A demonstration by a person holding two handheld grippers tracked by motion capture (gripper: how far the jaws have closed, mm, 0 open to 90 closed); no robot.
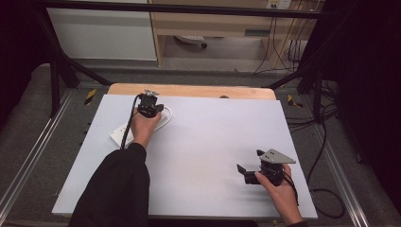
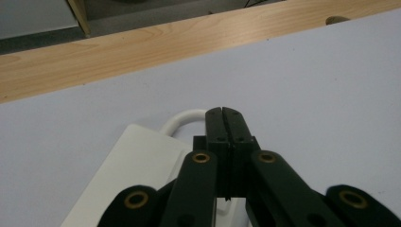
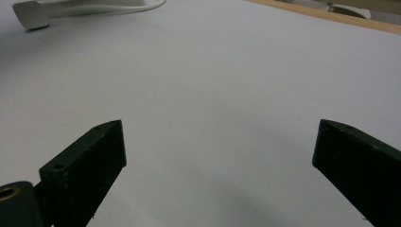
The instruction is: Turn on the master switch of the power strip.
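A white power strip (image 1: 124, 130) was seen lying flat near the far-left corner of the pale table (image 1: 208, 142), its white cable (image 1: 166, 115) looped just beyond it. The left gripper (image 1: 150, 107) was held directly over the strip's far end, jaws pressed fully together; in the left gripper view the closed tips stood just at the cable loop (image 2: 182, 119), though whether anything was pinched between them could not be judged. The right gripper (image 1: 247, 173) was held low near the front-right corner, well apart from the strip, jaws spread wide with bare tabletop between them. In the right gripper view the strip's end (image 3: 30, 14) appeared far off. A wooden edge (image 1: 189, 90) bordered the far side. The table's middle lay open between the two hands. Dark frame rails (image 1: 56, 80) and floor cables (image 1: 326, 142) flanked the table.
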